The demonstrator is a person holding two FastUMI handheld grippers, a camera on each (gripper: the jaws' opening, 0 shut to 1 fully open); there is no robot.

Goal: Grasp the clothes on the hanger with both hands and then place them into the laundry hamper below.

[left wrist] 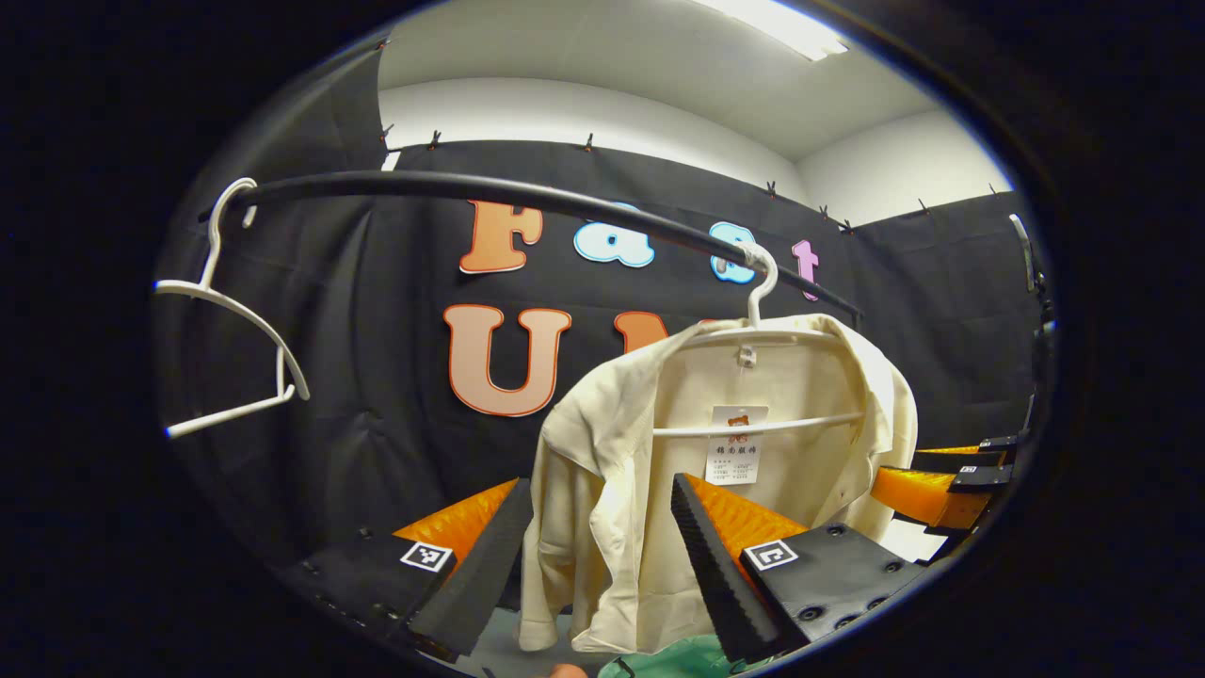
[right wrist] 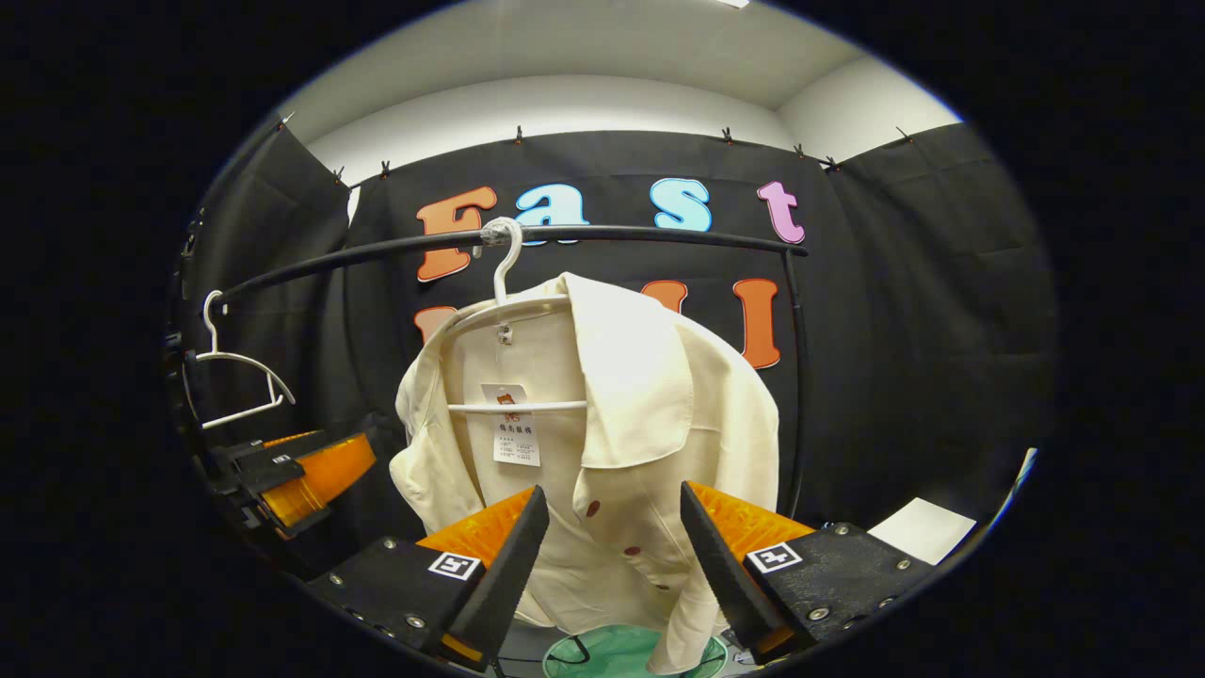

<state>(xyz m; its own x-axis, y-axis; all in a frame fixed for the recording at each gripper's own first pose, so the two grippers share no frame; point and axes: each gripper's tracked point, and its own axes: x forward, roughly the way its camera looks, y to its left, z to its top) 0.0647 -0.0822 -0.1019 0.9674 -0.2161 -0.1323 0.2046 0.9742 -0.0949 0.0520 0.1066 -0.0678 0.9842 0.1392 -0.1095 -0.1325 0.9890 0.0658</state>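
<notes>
Both of my grippers are spread wide and hold nothing: the left gripper (left wrist: 593, 556) frames the lower left panel of the shirt at the bottom of the left gripper view, and the right gripper (right wrist: 612, 556) frames the buttoned front at the bottom of the right gripper view.

1. Target: the cream collared cotton shirt (right wrist: 602, 443) hangs at frame centre on a white plastic hanger (right wrist: 504, 301), hooked over the black curved metal rail (right wrist: 640, 234). I judge the step in hand to be the approach.
2. Advance each gripper until cloth sits well between the fingers, one on each side of the shirt's front, then close.
3. Take the shirt high, near the shoulders; lifting should clear it from the hanger more easily than a straight pull down.
4. Destination: the green mesh laundry hamper (right wrist: 621, 654) lies at the bottom edge, directly below the hem.
5. Avoid the empty white plastic hanger (left wrist: 235, 320) at upper left.
</notes>
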